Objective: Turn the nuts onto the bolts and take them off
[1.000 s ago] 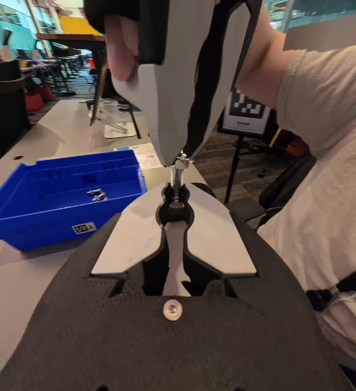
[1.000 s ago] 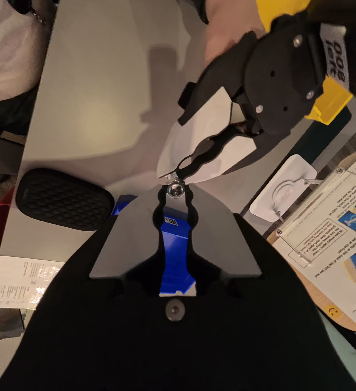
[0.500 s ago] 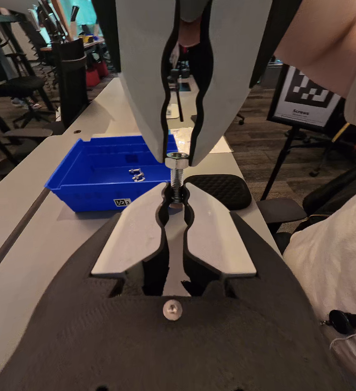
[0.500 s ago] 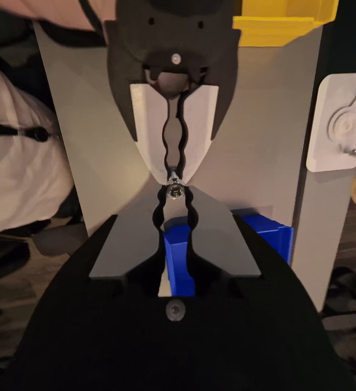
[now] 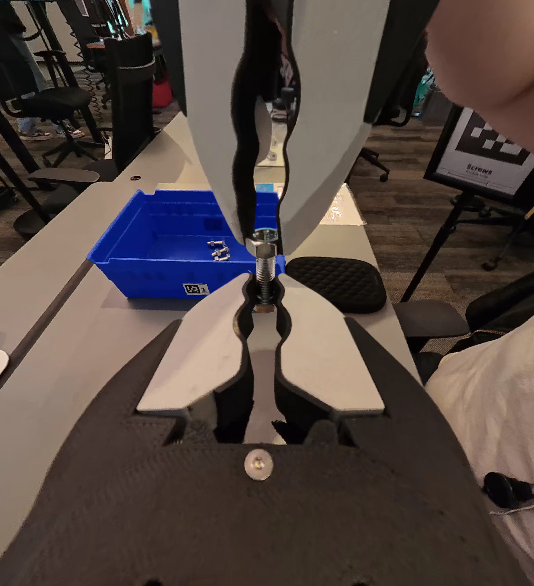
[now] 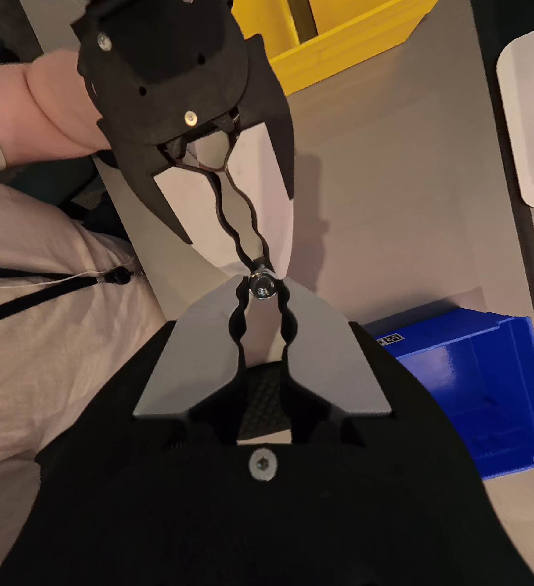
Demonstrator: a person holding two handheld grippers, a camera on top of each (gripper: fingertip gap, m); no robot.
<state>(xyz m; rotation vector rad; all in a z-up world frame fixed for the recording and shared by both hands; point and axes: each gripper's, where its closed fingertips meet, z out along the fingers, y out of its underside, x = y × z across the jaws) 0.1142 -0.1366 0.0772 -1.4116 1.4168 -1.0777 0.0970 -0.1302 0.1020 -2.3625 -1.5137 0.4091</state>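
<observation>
A silver bolt (image 5: 263, 272) stands upright between my two grippers, above the grey table (image 5: 69, 348). My left gripper (image 5: 264, 287) is shut on the bolt's lower end. A hex nut (image 5: 264, 249) sits at the bolt's top end. My right gripper (image 5: 264, 242) comes down from above and is shut on that nut. In the right wrist view I look down the bolt's axis: the right gripper (image 6: 262, 282) pinches the nut (image 6: 262, 289), and the left gripper (image 6: 261, 264) reaches in from the upper left.
A blue bin (image 5: 151, 253) with a few small bolts (image 5: 219, 250) sits behind the grippers, beside a black pad (image 5: 335, 282). A yellow bin (image 6: 322, 38) and a white plate (image 6: 532, 111) lie on the table. The person's torso is close on the right. My left and right fingertips are right by each other.
My right gripper has turned around the bolt's axis with the nut in it, so the left gripper swings from upper right to upper left in its view. The left gripper keeps holding the bolt.
</observation>
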